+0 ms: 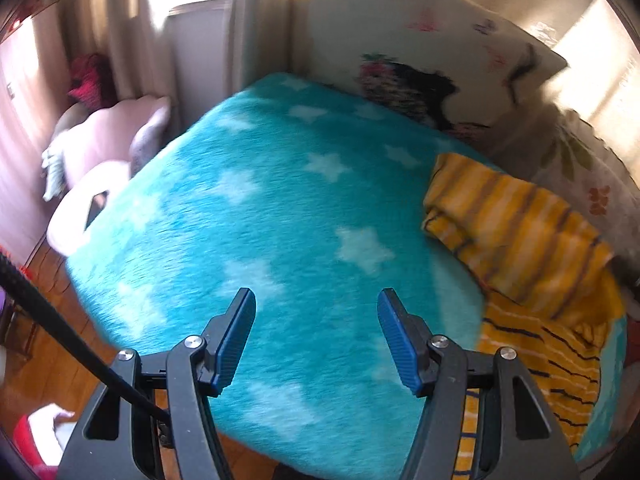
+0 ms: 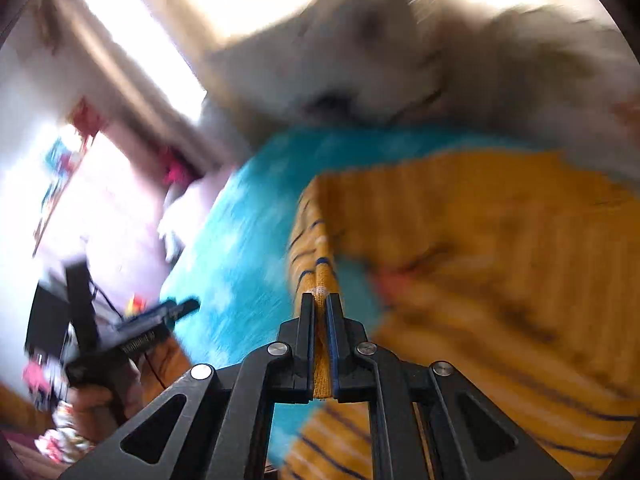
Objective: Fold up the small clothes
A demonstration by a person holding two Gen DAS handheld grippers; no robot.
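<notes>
Right now my left tongs hang open over the turquoise blanket with its pale stars, blue pads spread wide and nothing between them. From that side, the yellow striped garment lies off to the right of the tongs, near the far right part of the blanket, bunched into a folded heap beside a floral pillow that leans against the wall. A flatter part of the same yellow cloth runs down along the blanket's right edge and passes just behind my right-hand finger in that view, not touching the pads.

My right tongs are closed on the yellow striped garment: a narrow fold of its edge sits pinched between the two black fingers, running from the tips back toward the hinge. Ahead and to the right of those tongs the bulk of the garment spreads out, blurred, over the blanket. Low on the left of the right wrist view, my left hand holds the other tongs, well apart from the cloth.
</notes>
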